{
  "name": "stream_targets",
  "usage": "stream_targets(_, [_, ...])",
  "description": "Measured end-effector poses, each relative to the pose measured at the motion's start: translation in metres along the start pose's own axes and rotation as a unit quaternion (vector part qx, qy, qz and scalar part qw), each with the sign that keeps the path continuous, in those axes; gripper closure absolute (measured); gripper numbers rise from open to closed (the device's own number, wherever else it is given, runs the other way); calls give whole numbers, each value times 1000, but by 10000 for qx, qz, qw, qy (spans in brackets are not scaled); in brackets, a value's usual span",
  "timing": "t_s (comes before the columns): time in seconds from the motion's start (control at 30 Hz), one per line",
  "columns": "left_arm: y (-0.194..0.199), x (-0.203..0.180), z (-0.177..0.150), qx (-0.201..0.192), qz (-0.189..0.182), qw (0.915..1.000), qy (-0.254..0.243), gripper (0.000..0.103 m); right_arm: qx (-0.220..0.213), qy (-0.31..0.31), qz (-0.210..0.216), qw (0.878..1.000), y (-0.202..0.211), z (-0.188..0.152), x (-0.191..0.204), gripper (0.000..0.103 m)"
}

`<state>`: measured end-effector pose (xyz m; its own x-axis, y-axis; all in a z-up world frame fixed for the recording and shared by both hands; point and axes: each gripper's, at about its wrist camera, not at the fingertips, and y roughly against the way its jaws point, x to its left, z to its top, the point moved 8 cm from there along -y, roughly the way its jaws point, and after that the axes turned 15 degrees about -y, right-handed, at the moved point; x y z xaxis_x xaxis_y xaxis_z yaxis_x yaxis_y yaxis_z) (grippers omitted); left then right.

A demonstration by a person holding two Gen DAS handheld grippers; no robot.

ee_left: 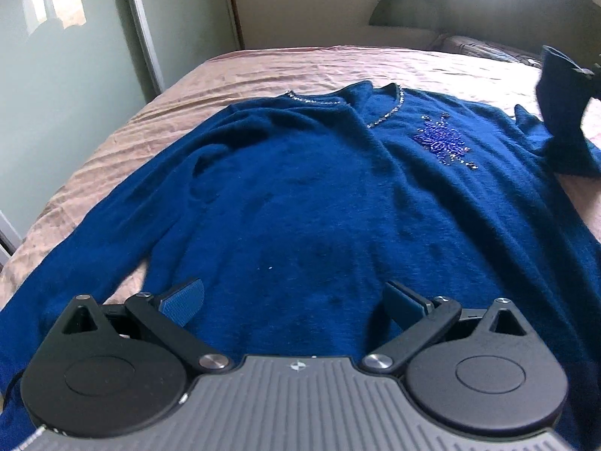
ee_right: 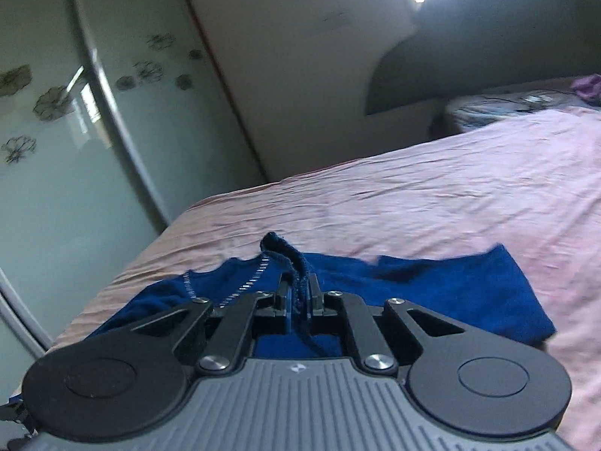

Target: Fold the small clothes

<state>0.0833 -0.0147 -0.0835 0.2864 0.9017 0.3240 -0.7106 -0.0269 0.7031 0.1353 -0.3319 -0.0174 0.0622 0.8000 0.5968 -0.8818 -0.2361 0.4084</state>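
A dark blue fuzzy sweater [ee_left: 300, 195] with a beaded neckline and a bead motif [ee_left: 443, 143] lies spread on the pink bed. My left gripper [ee_left: 295, 300] is open, low over the sweater's lower body, its jaws wide apart. My right gripper [ee_right: 299, 293] is shut on a fold of the sweater's edge [ee_right: 289, 255], held just above the garment [ee_right: 450, 293]. In the left wrist view the right gripper's lifted blue cloth [ee_left: 563, 112] hangs at the far right.
The pink bedspread [ee_left: 338, 67] extends behind and to both sides of the sweater. A frosted wardrobe door [ee_right: 56, 150] with flower prints stands to the left. A headboard [ee_right: 469, 56] and a pillow [ee_right: 507, 105] lie at the back right.
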Motion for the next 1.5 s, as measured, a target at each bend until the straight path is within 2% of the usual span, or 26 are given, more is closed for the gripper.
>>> stream_targets(0.17, [-2,5,-4,20,34,10000,-5,1,81,153,101,9998,-25,-4,36,96])
stream_targets(0.37, [-3,8,-6,47,34,10000,32,0,310,280,435,9982,-46,-14,77,96])
stream_targets(0.6, [-3,9,-6,35,68,10000,-13,0,464,710,674,9941,-66,-27,130,96])
stream_targets(0.77, [-3,11,-8,43,80,10000,-18,0,641,644,945,9914,-81,-36,157,96])
stream_targets(0.93, [1,13,-9,19,89,10000,-16,1,729,982,999,9874,-98,-51,190,96])
stream_targets(1.03, [6,21,-11,-19,166,9999,8,1,820,1348,745,9847,-105,-61,194,94])
stream_targets(1.07, [7,25,-12,-27,193,9998,36,1,861,1509,646,9827,-105,-66,190,88])
stream_targets(1.1, [8,29,-14,-25,206,9998,76,1,946,1695,550,9794,-104,-72,184,73])
stream_targets(1.13, [8,33,-15,-17,204,9997,129,1,1043,1852,503,9759,-102,-78,177,62])
stream_targets(1.17, [8,35,-16,-3,196,9996,183,1,1138,2015,504,9716,-98,-86,169,34])
stream_targets(1.2, [6,38,-17,22,183,9995,251,1,1197,2190,515,9670,-92,-92,161,19])
stream_targets(1.37, [2,36,-17,107,60,9991,400,1,990,3262,364,9394,-58,-115,131,21])
stream_targets(1.43, [3,30,-16,89,-7,9993,360,1,971,3734,198,9224,-54,-124,123,21])
stream_targets(1.5, [5,24,-14,57,-35,9996,281,1,949,4263,-60,8996,-58,-136,117,21])
